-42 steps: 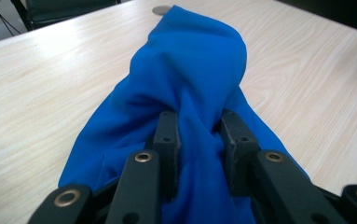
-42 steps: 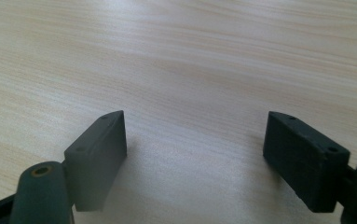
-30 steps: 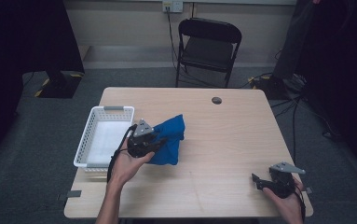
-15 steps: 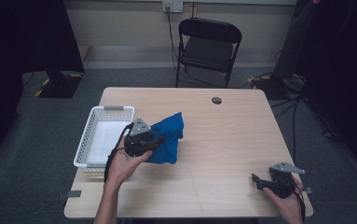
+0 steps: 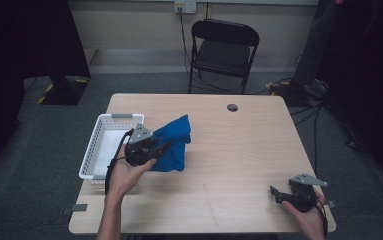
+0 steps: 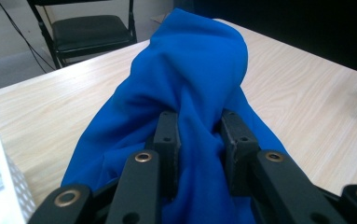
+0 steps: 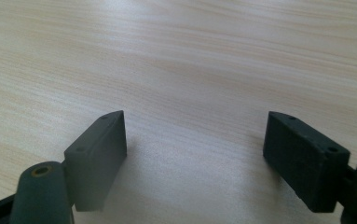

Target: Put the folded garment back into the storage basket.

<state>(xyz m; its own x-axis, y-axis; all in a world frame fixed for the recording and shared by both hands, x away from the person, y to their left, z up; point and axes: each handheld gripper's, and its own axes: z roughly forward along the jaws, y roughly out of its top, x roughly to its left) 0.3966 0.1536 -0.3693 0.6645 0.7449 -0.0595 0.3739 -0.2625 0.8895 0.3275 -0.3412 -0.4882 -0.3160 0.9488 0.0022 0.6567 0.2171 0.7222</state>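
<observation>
A pale wooden table (image 5: pixel 239 165) stands on grey carpet, with a black folding chair (image 5: pixel 222 50) behind it and a white plastic basket (image 5: pixel 95 150) at its left edge. My left gripper (image 5: pixel 161 148) is clamped on a bunched fold of the blue cloth (image 5: pixel 176 142), which lies in a rumpled heap on the table just beside the basket; in the left gripper view the cloth (image 6: pixel 190 93) swells up between my two black jaws and hangs out past them. My right gripper (image 5: pixel 275 194) rests near the table's front right corner, well apart from the cloth, jaws spread with nothing between them but bare wood.

I judge the cloth light, soft and limp: it won't hold a shape, and whatever I don't grip will sag and drag. It's not fragile and not very slippery, though a thin pinch could slide out. A thick gathered fold like the one I have seems the safest hold; for spreading it, I'd want my right gripper on a free corner or edge
</observation>
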